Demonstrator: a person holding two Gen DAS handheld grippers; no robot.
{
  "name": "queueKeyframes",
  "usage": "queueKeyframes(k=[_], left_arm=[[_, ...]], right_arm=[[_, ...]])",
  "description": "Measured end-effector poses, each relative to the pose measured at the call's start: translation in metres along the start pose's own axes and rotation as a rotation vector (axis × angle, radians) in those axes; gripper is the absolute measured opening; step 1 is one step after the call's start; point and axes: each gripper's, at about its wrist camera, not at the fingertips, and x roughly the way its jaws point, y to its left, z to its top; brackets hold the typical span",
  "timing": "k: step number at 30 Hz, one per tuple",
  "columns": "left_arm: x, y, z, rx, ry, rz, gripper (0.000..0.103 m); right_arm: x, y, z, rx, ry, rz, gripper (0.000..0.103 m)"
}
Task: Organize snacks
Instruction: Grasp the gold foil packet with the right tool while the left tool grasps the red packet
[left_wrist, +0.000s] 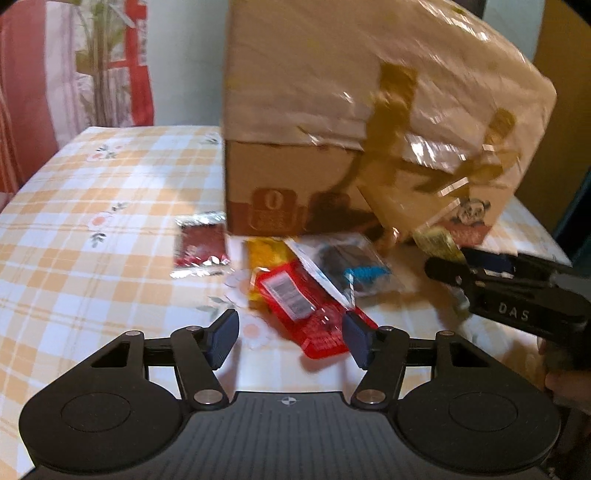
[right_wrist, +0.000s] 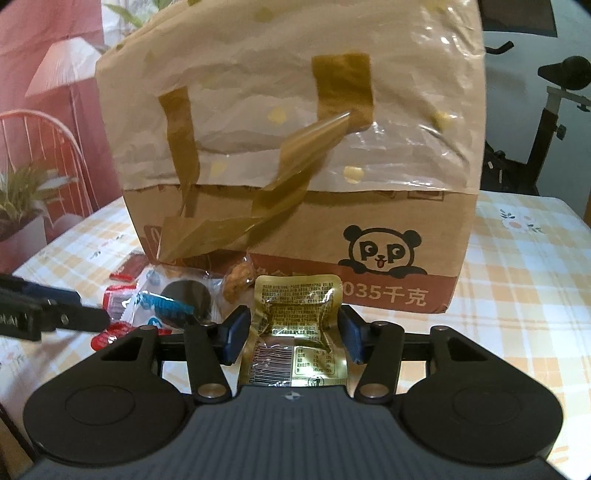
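A taped cardboard box (left_wrist: 332, 155) with a panda print (right_wrist: 380, 254) stands on the checked tablecloth. Several snack packets lie in front of it: a bright red packet (left_wrist: 306, 314), a yellow one (left_wrist: 266, 254), a clear packet with a dark cookie (left_wrist: 347, 266), and a dark red packet (left_wrist: 201, 245) apart to the left. My left gripper (left_wrist: 290, 338) is open, just above the bright red packet. My right gripper (right_wrist: 293, 332) is shut on a gold packet (right_wrist: 295, 332) in front of the box; it also shows in the left wrist view (left_wrist: 480, 273).
The table (left_wrist: 92, 221) stretches left of the box under an orange-checked cloth. A plant (left_wrist: 99, 62) and red curtain stand beyond its far edge. An exercise bike (right_wrist: 546, 110) stands behind the table on the right. A small nut packet (right_wrist: 238, 282) leans against the box.
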Motion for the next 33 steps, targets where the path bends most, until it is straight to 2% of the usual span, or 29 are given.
queueKeyframes(k=[6, 11, 22, 23, 24, 25, 26, 28, 29, 33], left_arm=[[0.009, -0.012, 0.0, 0.046, 0.012, 0.031, 0.064], [0.021, -0.019, 0.003, 0.066, 0.035, 0.055, 0.065], [0.022, -0.027, -0.001, 0.101, 0.019, 0.072, 0.068], [0.021, -0.027, -0.002, 0.098, 0.017, 0.066, 0.064], [0.019, -0.026, -0.003, 0.097, 0.013, 0.059, 0.053], [0.017, -0.024, -0.003, 0.098, 0.009, 0.049, 0.047], [0.015, -0.023, -0.003, 0.094, 0.008, 0.037, 0.038], [0.01, -0.022, -0.004, 0.1, -0.003, 0.025, 0.032], [0.006, -0.022, -0.004, 0.106, -0.012, 0.019, 0.025], [-0.001, -0.017, -0.006, 0.086, -0.028, -0.001, 0.022]], right_arm=[[-0.005, 0.008, -0.001, -0.061, -0.013, 0.018, 0.055], [-0.009, 0.001, -0.001, -0.025, -0.018, 0.026, 0.055], [-0.005, 0.004, 0.0, -0.026, -0.012, 0.029, 0.055], [-0.005, 0.004, 0.0, -0.025, -0.011, 0.029, 0.055], [-0.005, 0.004, 0.0, -0.023, -0.01, 0.03, 0.055], [-0.005, 0.003, 0.0, -0.02, -0.009, 0.03, 0.055], [-0.005, 0.002, 0.0, -0.014, -0.009, 0.03, 0.055], [-0.006, 0.0, 0.0, 0.0, -0.01, 0.03, 0.055], [-0.006, -0.001, 0.0, 0.006, -0.01, 0.03, 0.055], [-0.004, -0.002, 0.0, 0.018, -0.007, 0.031, 0.055]])
